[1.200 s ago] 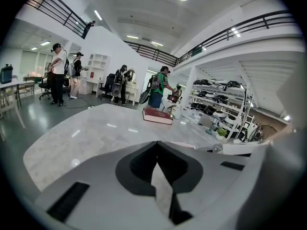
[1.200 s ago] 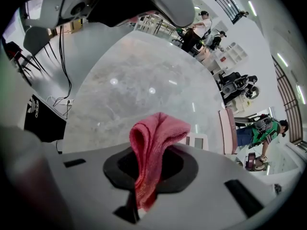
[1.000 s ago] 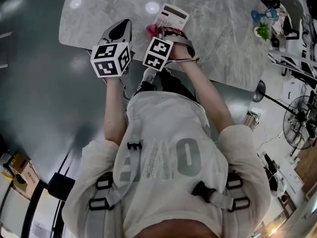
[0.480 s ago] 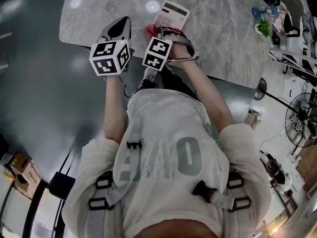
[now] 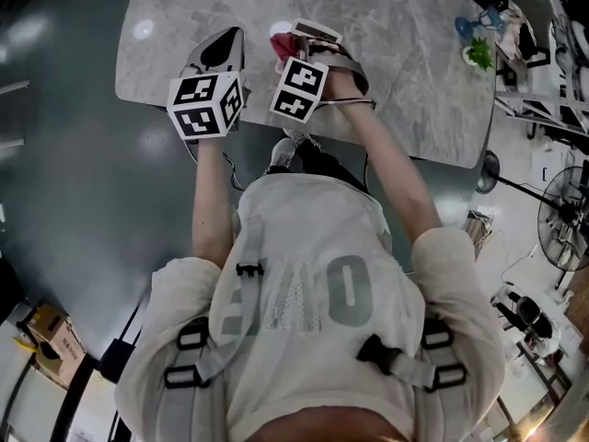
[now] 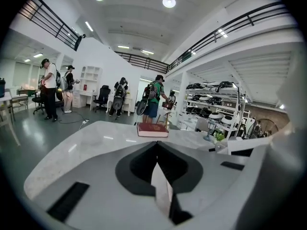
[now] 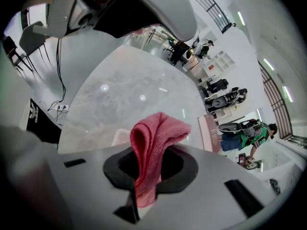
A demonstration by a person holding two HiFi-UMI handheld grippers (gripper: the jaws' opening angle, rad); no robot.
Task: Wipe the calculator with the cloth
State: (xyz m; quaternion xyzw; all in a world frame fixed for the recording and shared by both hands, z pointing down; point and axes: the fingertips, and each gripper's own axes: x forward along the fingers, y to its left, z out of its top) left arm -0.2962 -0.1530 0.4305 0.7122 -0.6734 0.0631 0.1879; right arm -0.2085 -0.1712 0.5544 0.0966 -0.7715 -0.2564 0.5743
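Red cloth (image 7: pixel 156 133), pinched thinly by the right gripper (image 7: pixel 144 186), may slip against the calculator (image 5: pixel 316 31); left gripper (image 6: pixel 158 157) pressed together, empty.

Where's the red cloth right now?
The red cloth is pinched in the right tongs, bunched up between them in the right gripper view. In the head view it hangs over the marble table, just left of the calculator.
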